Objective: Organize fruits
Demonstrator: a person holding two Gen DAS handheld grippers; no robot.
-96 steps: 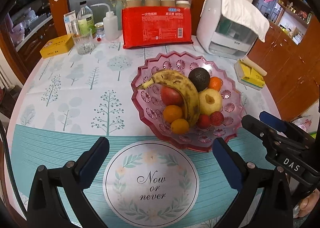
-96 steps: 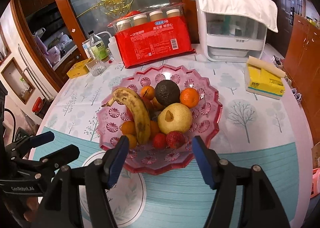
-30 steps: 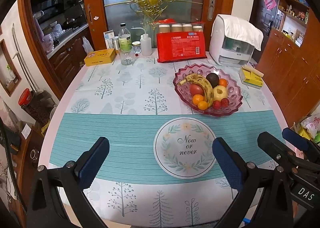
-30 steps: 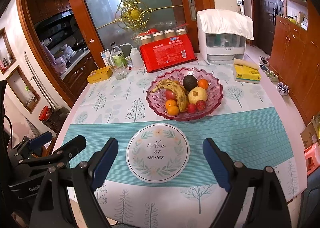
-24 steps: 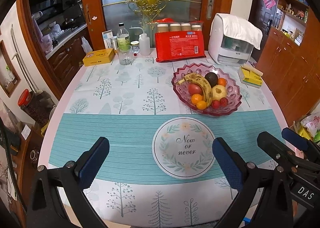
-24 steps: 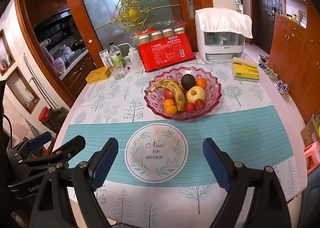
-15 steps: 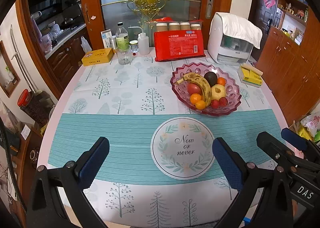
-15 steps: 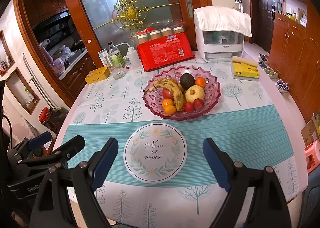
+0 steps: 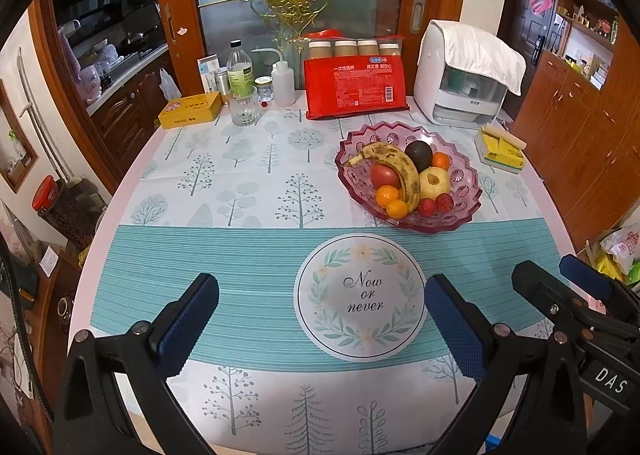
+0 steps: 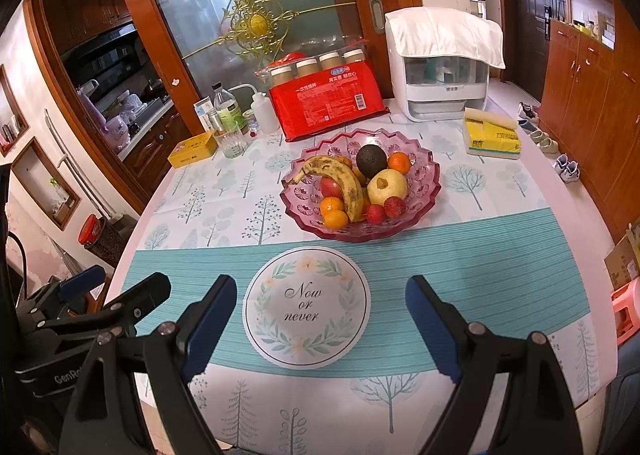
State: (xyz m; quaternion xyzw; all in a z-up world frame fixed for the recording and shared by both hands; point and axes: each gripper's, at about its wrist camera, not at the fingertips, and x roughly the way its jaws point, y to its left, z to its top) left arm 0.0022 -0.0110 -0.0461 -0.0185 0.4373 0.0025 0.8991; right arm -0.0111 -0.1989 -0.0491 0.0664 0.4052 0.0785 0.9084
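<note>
Bowl (image 10: 416,211) with one banana (image 10: 340,179), one avocado (image 10: 371,159), both tongs (image 9: 320,323) (image 10: 320,319) spread, empty.

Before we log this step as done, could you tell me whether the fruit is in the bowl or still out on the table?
In the bowl: the banana, avocado and smaller fruits all sit inside the pink glass bowl; none lies on the tablecloth.

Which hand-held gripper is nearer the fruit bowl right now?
Right. The right hand-held gripper sits almost straight before the fruit bowl; the left hand-held gripper is off to its left.
</note>
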